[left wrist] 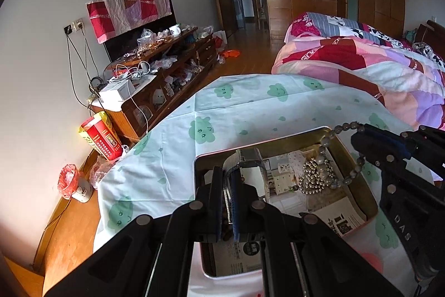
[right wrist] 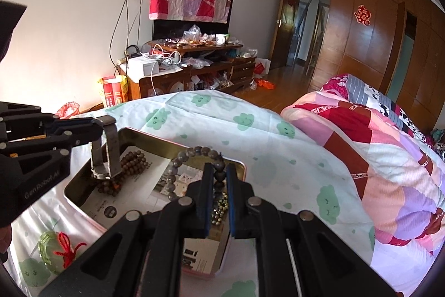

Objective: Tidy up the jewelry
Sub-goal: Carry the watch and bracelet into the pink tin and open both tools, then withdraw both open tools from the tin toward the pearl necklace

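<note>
An open gold-coloured tin [left wrist: 278, 141] [right wrist: 155, 137] lined with printed paper lies on the cloud-print cloth. Above its left part, my left gripper [left wrist: 227, 171] [right wrist: 104, 122] is shut on the mesh band of a metal watch [left wrist: 250, 159] [right wrist: 109, 155], which hangs down into the tin. My right gripper [right wrist: 219, 171] [left wrist: 358, 135] is shut on a grey bead bracelet [right wrist: 178, 160] [left wrist: 324, 157] dangling over the tin's right part. A brown wooden bead bracelet [right wrist: 130, 162] and a shiny metal bead chain [left wrist: 314, 178] [right wrist: 219, 209] lie inside. A green pendant with red cord [right wrist: 51, 244] rests on the cloth beside the tin.
The cloth-covered table [left wrist: 236, 107] meets a bed with a patchwork quilt [left wrist: 361, 63] on the right. A cluttered wooden TV cabinet [left wrist: 167, 68] stands along the left wall, with a red and yellow box [left wrist: 100, 138] and a small bin [left wrist: 75, 183] on the floor.
</note>
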A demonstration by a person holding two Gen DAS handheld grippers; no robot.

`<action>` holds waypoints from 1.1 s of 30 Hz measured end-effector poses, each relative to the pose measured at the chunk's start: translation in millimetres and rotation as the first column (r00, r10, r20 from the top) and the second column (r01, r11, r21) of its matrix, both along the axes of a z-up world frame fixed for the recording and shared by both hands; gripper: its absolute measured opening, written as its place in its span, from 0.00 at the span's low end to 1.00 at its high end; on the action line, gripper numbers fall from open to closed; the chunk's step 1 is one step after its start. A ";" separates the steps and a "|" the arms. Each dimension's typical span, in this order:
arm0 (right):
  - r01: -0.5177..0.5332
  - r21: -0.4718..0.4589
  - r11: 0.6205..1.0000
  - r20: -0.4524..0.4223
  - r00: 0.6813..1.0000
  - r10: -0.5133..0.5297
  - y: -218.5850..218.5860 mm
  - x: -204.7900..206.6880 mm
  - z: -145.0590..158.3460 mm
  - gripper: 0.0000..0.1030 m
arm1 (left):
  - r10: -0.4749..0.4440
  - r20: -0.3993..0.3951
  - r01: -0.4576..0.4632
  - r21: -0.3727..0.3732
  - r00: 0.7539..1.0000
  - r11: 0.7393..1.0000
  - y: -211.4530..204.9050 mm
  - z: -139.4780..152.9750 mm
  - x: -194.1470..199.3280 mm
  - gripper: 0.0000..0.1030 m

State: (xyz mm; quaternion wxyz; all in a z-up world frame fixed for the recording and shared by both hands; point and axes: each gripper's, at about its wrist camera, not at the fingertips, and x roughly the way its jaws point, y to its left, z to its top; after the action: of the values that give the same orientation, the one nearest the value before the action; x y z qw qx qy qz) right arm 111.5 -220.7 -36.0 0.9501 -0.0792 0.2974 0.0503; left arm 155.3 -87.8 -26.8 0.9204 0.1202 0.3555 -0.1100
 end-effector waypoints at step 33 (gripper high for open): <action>0.042 0.034 0.999 -0.066 0.997 -0.040 -12.9 -26.7 -18.1 0.60 | 0.076 0.035 -0.078 0.048 0.996 0.996 43.3 -9.6 -34.2 0.82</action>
State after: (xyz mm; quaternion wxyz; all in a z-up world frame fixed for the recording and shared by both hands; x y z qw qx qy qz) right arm 84.8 -233.6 -54.1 0.9419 -0.0547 0.3292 0.0385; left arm 121.1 -44.5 -36.5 0.9264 0.1309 0.3472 -0.0636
